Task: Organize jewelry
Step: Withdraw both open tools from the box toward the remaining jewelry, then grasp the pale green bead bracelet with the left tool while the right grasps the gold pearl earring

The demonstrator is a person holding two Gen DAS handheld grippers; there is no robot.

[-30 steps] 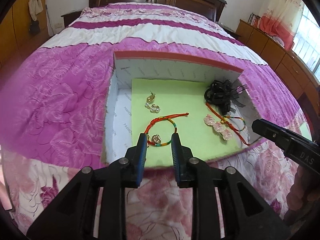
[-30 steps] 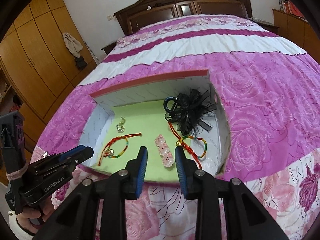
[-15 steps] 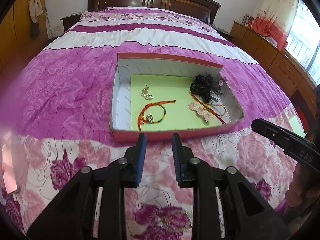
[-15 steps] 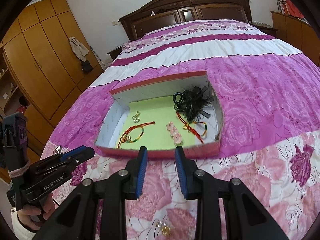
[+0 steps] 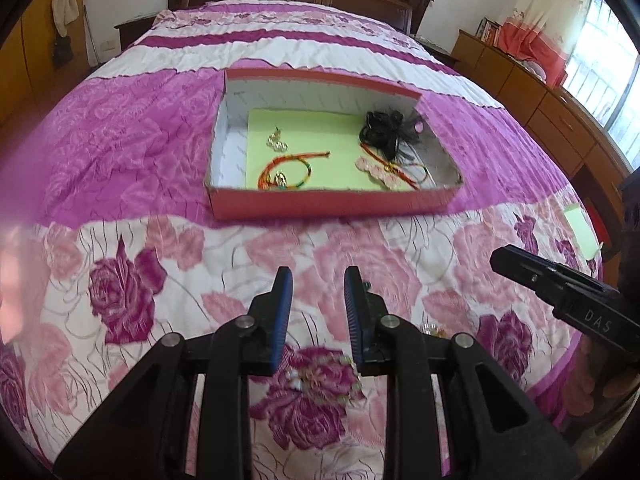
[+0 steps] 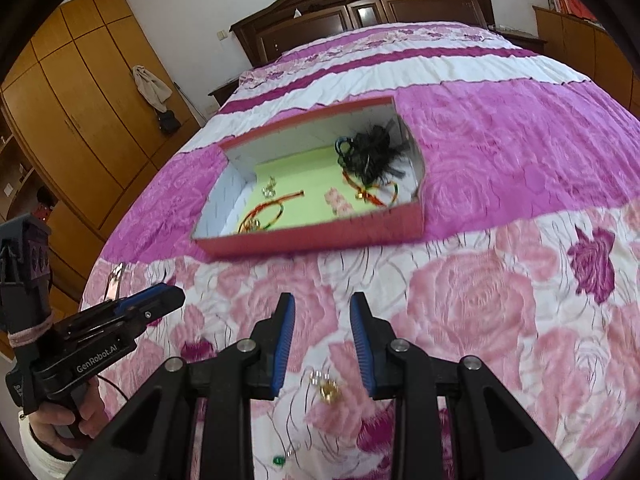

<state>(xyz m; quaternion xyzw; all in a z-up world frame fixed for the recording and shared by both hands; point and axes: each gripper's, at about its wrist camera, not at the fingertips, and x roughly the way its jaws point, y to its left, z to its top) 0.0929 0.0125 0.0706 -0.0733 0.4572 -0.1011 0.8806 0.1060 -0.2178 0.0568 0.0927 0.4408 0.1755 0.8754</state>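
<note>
A: Where is the jewelry?

B: Most of it lies in the red box [image 5: 332, 203] on the bed [image 5: 120, 152], at about 12 o'clock from both cameras. On the green sheet [image 5: 312, 136] inside: a pair of earrings [image 5: 277, 141] toward 11 o'clock, a red braided bracelet [image 5: 289, 170] just nearer, a pink hair clip [image 5: 374, 168] toward 1 o'clock, and a black hair bow [image 5: 388, 132] in the far right corner.

A: Anything outside the box?

B: Yes. A small gold earring [image 6: 326, 386] rests on the bedspread at 6 o'clock in the right view, low between the two fingers; a green bead [image 6: 278, 460] sits nearer still.

A: And the hand-held grippers?

B: The left hand-held gripper [image 5: 318, 280] hangs over the floral bedspread, jaws apart, gripping nothing. The right hand-held gripper [image 6: 322, 306] is likewise spread and empty, above that earring.
</note>
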